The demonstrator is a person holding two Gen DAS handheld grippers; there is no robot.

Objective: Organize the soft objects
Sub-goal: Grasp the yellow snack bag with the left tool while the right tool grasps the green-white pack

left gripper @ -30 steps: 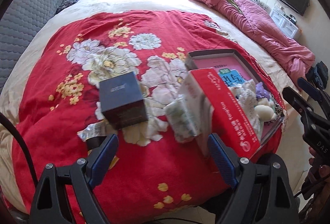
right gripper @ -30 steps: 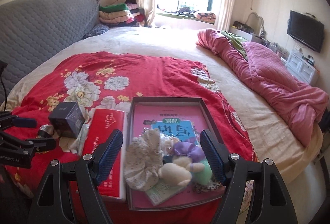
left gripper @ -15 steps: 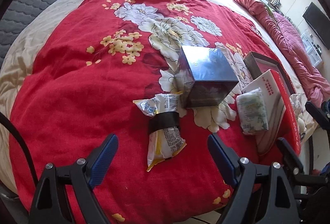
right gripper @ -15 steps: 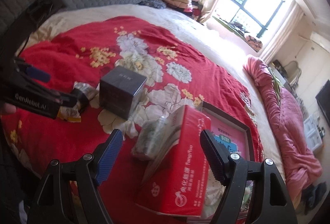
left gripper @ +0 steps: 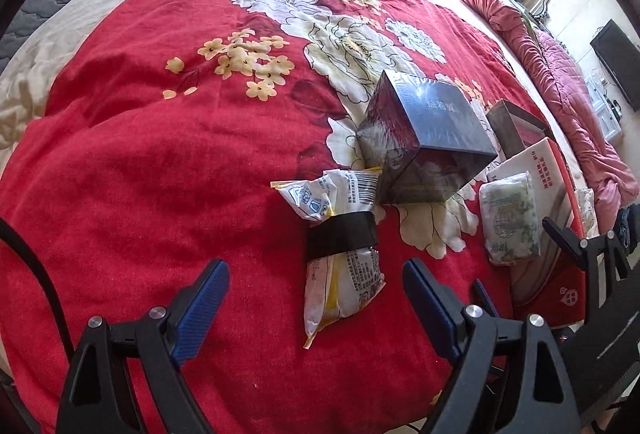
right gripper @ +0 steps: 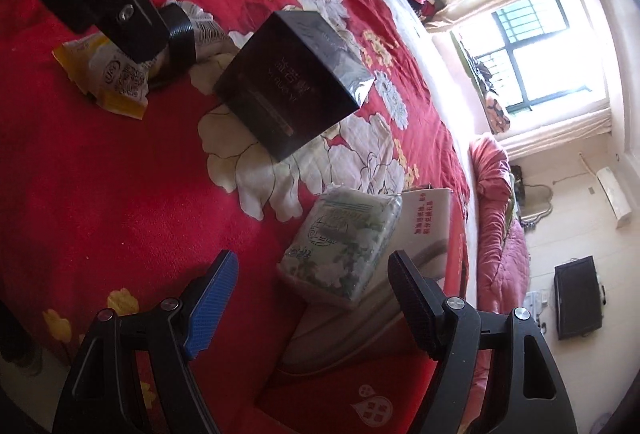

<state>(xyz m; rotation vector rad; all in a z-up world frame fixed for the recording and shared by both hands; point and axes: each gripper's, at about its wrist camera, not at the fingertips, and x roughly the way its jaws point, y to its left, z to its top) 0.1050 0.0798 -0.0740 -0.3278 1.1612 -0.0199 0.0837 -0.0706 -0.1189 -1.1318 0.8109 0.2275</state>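
Observation:
A crumpled white and yellow snack packet point(left gripper: 340, 246) with a black band around its middle lies on the red floral blanket point(left gripper: 160, 162). My left gripper point(left gripper: 316, 298) is open, its jaws on either side of the packet's near end, not touching it. A green-white tissue pack point(right gripper: 344, 238) leans on the red and white box point(right gripper: 424, 226). My right gripper point(right gripper: 312, 286) is open and empty just in front of the pack. The pack also shows in the left wrist view point(left gripper: 510, 218). The packet also shows in the right wrist view point(right gripper: 120, 74), partly behind the left gripper.
A dark glossy cube box point(left gripper: 428, 138) stands on the blanket between packet and tissue pack, also in the right wrist view point(right gripper: 292, 86). A dark tray's corner point(left gripper: 516, 126) shows behind the red box. A pink quilt point(left gripper: 568, 82) lies at the far right.
My left gripper has swung left and come down close to the snack packet. My right gripper has turned from the tray and dropped toward the tissue pack. Both stayed open.

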